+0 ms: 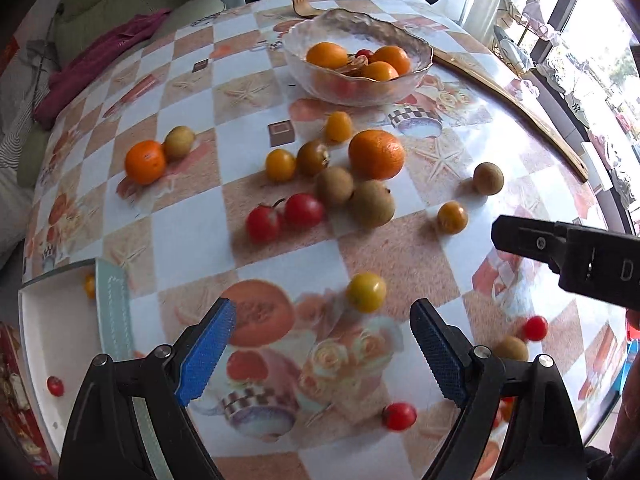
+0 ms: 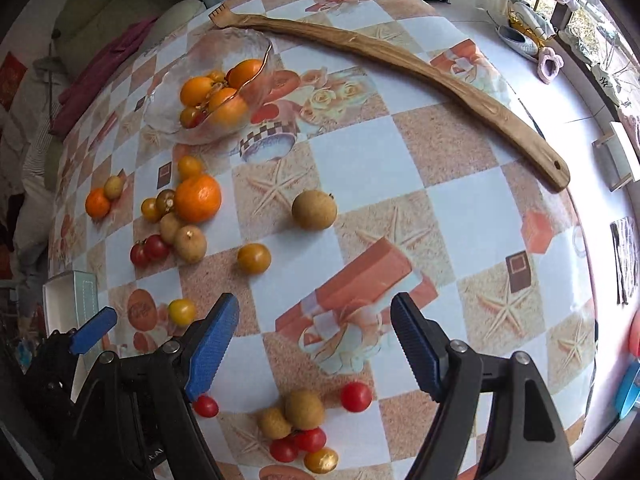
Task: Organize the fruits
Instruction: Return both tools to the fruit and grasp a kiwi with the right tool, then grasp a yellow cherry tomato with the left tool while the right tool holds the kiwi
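Overhead, both wrist views look steeply down on a round table (image 2: 472, 208) under a checked, printed oilcloth. Left gripper (image 1: 322, 354): blue-padded jaws spread wide with nothing between them, poised above a bare patch with a yellow cherry tomato (image 1: 366, 292) just beyond the tips. Right gripper (image 2: 314, 350): jaws likewise apart and empty, a cluster of brown longans (image 2: 304, 409) and red cherry tomatoes (image 2: 356, 397) lying under and just before them. The fruit to be organized is mostly loose on the cloth: a large orange (image 1: 376, 155), a smaller orange (image 1: 145, 162), and more tomatoes and longans, scattered. A glass bowl (image 1: 416, 46) near the far edge already holds several oranges and a tomato, presumably one sorting destination. A white tray (image 1: 60, 320) at the left edge holds a few tomatoes, probably another. A long wooden back scratcher (image 2: 400, 60) lies beyond the bowl, not part of the sorting.
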### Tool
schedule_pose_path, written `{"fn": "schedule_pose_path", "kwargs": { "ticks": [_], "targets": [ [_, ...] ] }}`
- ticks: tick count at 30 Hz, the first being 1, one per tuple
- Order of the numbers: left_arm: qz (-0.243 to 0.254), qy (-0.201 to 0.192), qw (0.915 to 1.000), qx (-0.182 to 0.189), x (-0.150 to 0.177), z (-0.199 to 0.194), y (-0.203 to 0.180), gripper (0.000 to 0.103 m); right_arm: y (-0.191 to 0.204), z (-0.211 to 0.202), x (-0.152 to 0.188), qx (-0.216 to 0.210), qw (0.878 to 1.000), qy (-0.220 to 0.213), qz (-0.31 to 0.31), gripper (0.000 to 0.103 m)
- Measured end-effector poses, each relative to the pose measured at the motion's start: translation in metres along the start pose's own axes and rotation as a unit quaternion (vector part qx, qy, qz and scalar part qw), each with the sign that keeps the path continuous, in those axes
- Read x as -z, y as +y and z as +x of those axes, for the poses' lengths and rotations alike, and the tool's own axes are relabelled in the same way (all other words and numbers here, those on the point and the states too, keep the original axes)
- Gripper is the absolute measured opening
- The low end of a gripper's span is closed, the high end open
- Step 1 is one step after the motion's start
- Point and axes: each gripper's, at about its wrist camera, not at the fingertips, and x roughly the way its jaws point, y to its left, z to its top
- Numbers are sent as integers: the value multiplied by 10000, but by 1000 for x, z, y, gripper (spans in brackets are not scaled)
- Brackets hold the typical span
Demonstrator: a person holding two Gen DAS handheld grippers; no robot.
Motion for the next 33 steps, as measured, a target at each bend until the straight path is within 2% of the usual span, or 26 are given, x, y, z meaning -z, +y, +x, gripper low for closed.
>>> {"fn": "schedule_pose_path", "kwargs": {
  "ticks": [11, 14, 17, 20, 22, 23, 25, 26, 29, 33],
  "targets": [
    [-10, 207, 9998, -64, -11, 22, -18, 89, -2, 23, -36, 101, 9999, -36, -129, 81],
    [39, 219, 9997, -68, -13, 23, -21, 89, 2, 27, -39, 159, 9997, -23, -196, 70],
    [88, 228, 9997, 24, -14, 22, -26, 77, 7, 30, -41, 276, 9992, -55, -290, 67],
    [219, 191, 9996, 54, -14, 19, -33, 68, 12, 31, -41, 430, 9981, -106, -416, 55],
    [241, 170, 9994, 182, -14, 17, -36, 51, 14, 31, -40, 551, 9971, -128, -515, 37],
    [285, 132, 9994, 156, -13, 16, -38, 48, 15, 31, -40, 579, 9968, -133, -538, 32],
    [340, 46, 9994, 30, -13, 14, -41, 29, 12, 30, -40, 499, 9975, -136, -486, 29],
    [323, 36, 9995, 1, -14, 13, -39, 24, 9, 28, -38, 456, 9979, -139, -446, 29],
    [39, 99, 9995, 311, -18, 12, -26, 22, 4, 25, -35, 333, 9986, -161, -369, 29],
    [17, 8, 9993, 371, -16, 3, -16, 22, 4, 17, -27, 239, 9988, -209, -383, 29]
  ]
}}
